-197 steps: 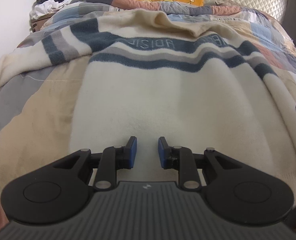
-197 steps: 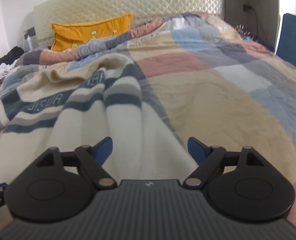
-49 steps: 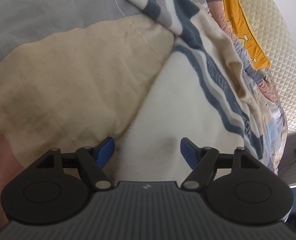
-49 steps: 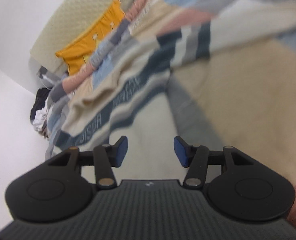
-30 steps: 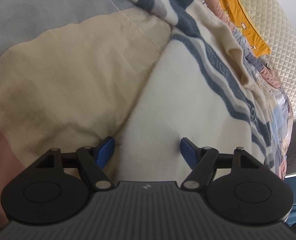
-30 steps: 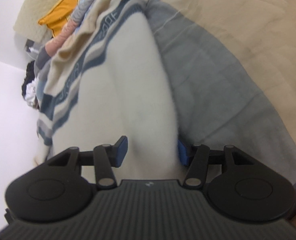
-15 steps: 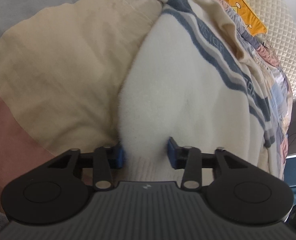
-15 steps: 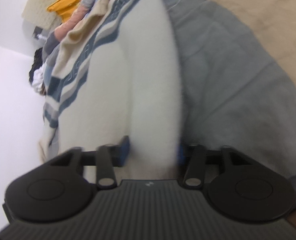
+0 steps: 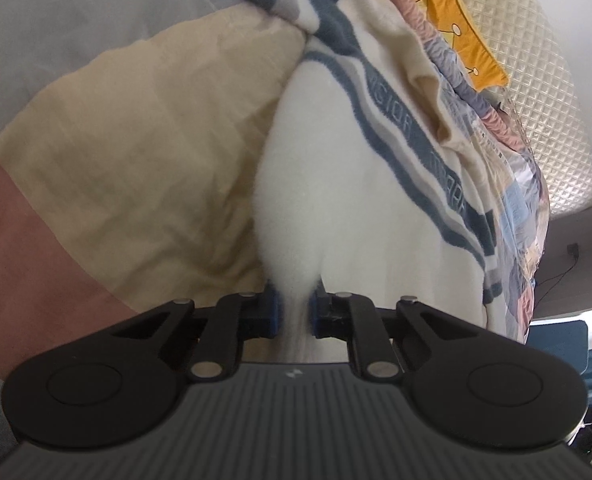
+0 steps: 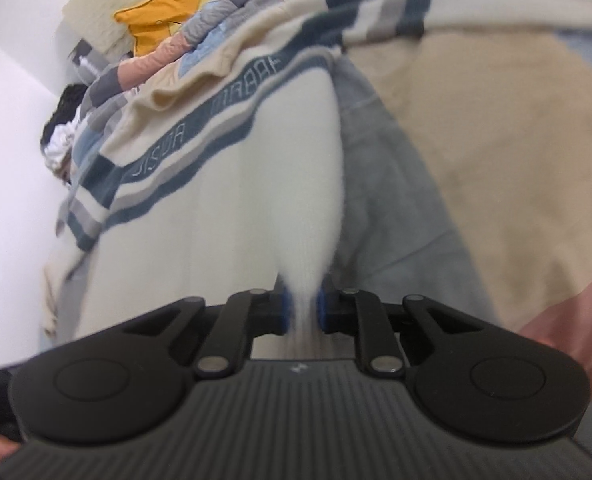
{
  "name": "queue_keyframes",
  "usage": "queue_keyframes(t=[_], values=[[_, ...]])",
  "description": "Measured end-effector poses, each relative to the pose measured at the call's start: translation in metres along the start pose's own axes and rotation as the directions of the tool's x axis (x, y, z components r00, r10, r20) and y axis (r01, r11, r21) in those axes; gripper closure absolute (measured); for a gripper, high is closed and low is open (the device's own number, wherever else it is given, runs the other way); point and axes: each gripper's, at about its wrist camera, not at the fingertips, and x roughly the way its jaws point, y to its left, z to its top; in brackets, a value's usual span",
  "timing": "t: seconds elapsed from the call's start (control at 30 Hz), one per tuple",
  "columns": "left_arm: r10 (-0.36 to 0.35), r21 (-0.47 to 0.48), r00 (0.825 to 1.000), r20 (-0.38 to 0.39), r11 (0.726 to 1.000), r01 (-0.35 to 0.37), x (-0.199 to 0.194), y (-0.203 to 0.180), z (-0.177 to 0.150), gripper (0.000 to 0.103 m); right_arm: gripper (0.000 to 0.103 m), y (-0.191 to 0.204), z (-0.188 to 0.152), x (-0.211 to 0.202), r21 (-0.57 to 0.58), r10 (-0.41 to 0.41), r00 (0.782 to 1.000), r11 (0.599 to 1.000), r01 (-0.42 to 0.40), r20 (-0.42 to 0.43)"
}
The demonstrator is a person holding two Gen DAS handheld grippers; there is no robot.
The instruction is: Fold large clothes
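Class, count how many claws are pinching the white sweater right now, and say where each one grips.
2. The left claw pinches the white sweater at its left edge; the right claw pinches its right edge.

The sweater (image 9: 336, 184) is fluffy cream with navy and grey chest stripes carrying pale lettering; the quilt (image 9: 128, 152) is patchwork tan, grey, pink and blue; the pillow (image 10: 168, 8) is mustard-yellow, seemingly crown-printed.

Home bedroom, patchwork quilt (image 9: 136, 152) over a bed, quilted headboard (image 9: 552, 92), yellow pillow (image 10: 168, 12)
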Motion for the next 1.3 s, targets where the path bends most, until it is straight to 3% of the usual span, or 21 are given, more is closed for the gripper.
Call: queue_keyframes(t=[0.27,0.4,0.47,0.53,0.57,0.67,0.83,0.93,1.13,1.2,1.3], values=[[0.126,0.109,0.992,-0.027,0.987,-0.123,-0.004,-0.002,0.0,0.087,0.087,0.0,-0.01,0.005,-0.07,-0.143,0.99,0.987,0.142,-0.007],[0.146,0.173,0.989,0.007,0.974,-0.145,-0.01,-0.009,-0.007,0.086,0.086,-0.001,-0.01,0.003,-0.056,-0.135,0.991,0.989,0.135,0.014],[0.137,0.211,0.99,0.021,0.968,-0.138,-0.015,-0.014,-0.013,0.081,0.085,0.001,-0.013,-0.005,-0.064,-0.14,0.988,0.988,0.144,0.06],[0.121,0.231,0.992,0.021,0.965,-0.122,-0.021,-0.016,-0.018,0.064,0.084,0.004,-0.015,-0.017,-0.066,-0.17,0.978,0.982,0.178,0.119],[0.117,0.23,0.993,0.026,0.966,-0.12,-0.024,-0.016,-0.019,0.062,0.083,0.004,-0.015,-0.023,-0.059,-0.167,0.976,0.983,0.176,0.141],[0.108,0.245,0.993,0.048,0.963,-0.116,-0.038,-0.021,-0.021,0.06,0.083,0.003,-0.012,-0.035,-0.025,-0.131,0.978,0.99,0.137,0.164],[0.056,0.306,0.992,0.114,0.948,-0.088,-0.061,-0.05,-0.016,0.06,0.083,0.03,0.0,-0.061,-0.066,-0.072,0.966,0.994,0.091,0.25],[0.022,0.407,0.982,0.189,0.908,-0.099,-0.068,-0.081,-0.011,0.06,0.083,0.055,0.013,-0.077,-0.07,0.046,0.962,0.997,-0.028,0.268],[-0.017,0.513,0.959,0.283,0.847,-0.137,-0.071,-0.128,0.002,0.06,0.083,0.11,0.047,-0.099,-0.103,0.203,0.922,0.979,-0.178,0.329],[-0.004,0.515,0.954,0.298,0.842,-0.157,-0.066,-0.135,0.007,0.06,0.083,0.118,0.059,-0.096,-0.126,0.222,0.908,0.974,-0.189,0.356],[0.006,0.529,0.946,0.324,0.828,-0.187,-0.058,-0.141,0.011,0.06,0.083,0.115,0.067,-0.078,-0.145,0.181,0.89,0.981,-0.131,0.418]])
